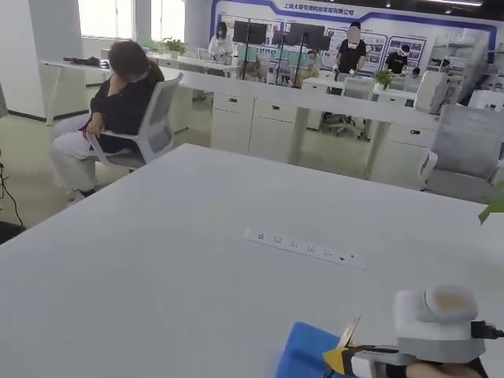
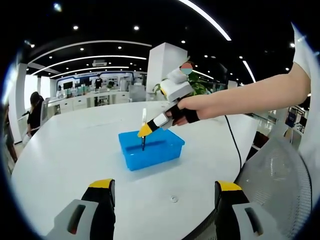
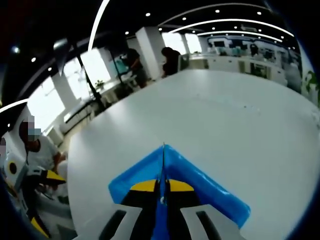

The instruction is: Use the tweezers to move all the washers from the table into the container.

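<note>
A blue container (image 2: 156,151) stands on the white table (image 2: 75,150). A hand holds my right gripper (image 2: 146,131) above it, shut on the tweezers (image 2: 143,142), whose tips point down into the container. Whether the tips hold a washer is too small to tell. One small washer (image 2: 173,199) lies on the table nearer my left gripper (image 2: 162,187), which stands open and empty short of the container. In the right gripper view the right gripper (image 3: 162,186) clamps the tweezers (image 3: 163,160) over a corner of the container (image 3: 205,182). The head view catches the right gripper (image 1: 339,358) and the container (image 1: 303,356) at the bottom.
A white power strip (image 1: 303,246) lies on the table (image 1: 157,260) beyond the container. A grey mesh chair (image 2: 280,185) stands at the table's edge on the right. Past the table a person sits in a chair (image 1: 153,130), with desks and other people further back.
</note>
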A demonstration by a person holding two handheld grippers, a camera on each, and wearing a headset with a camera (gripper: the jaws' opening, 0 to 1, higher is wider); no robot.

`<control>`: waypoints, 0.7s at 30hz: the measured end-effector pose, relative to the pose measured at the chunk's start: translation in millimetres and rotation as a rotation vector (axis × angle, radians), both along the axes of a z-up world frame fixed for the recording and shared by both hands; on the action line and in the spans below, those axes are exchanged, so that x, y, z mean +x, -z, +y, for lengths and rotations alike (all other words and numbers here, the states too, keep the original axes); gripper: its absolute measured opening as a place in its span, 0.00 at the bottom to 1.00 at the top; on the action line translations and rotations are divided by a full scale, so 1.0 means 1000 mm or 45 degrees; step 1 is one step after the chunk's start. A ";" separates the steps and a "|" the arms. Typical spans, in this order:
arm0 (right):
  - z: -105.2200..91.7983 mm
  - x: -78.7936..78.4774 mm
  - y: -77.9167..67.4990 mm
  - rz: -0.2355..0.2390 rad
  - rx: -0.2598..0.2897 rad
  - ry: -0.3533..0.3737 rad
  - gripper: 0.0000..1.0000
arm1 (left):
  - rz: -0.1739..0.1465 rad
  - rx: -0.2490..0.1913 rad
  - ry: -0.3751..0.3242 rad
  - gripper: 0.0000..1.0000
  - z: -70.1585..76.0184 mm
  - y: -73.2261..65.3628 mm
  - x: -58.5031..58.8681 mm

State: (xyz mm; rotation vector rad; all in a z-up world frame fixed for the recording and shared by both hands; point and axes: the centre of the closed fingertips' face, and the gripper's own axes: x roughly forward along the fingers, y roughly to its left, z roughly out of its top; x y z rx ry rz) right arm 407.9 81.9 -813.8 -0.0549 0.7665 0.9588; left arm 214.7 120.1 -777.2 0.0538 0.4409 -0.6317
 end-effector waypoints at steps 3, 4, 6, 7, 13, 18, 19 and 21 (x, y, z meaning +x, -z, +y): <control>0.002 0.000 0.004 0.003 -0.014 -0.010 0.03 | 0.003 0.001 0.001 0.83 0.000 0.000 0.000; 0.003 -0.001 0.004 0.001 -0.020 -0.017 0.03 | 0.005 0.001 0.001 0.83 0.000 0.001 0.000; 0.004 -0.004 0.005 0.001 -0.030 -0.026 0.03 | 0.004 0.001 0.002 0.83 -0.001 0.001 0.000; 0.004 -0.004 0.005 0.000 -0.033 -0.029 0.03 | 0.005 0.002 0.002 0.83 -0.001 0.001 0.000; 0.009 -0.009 0.007 -0.027 -0.057 -0.060 0.03 | 0.008 0.003 0.005 0.83 -0.001 0.002 0.000; 0.009 -0.011 0.005 -0.061 -0.076 -0.087 0.04 | 0.013 0.006 0.010 0.83 -0.001 0.002 0.000; 0.010 -0.011 0.005 -0.068 -0.080 -0.098 0.04 | 0.014 0.006 0.012 0.83 -0.001 0.003 0.000; 0.009 -0.012 0.005 -0.071 -0.081 -0.107 0.05 | 0.016 0.007 0.014 0.83 -0.002 0.003 -0.001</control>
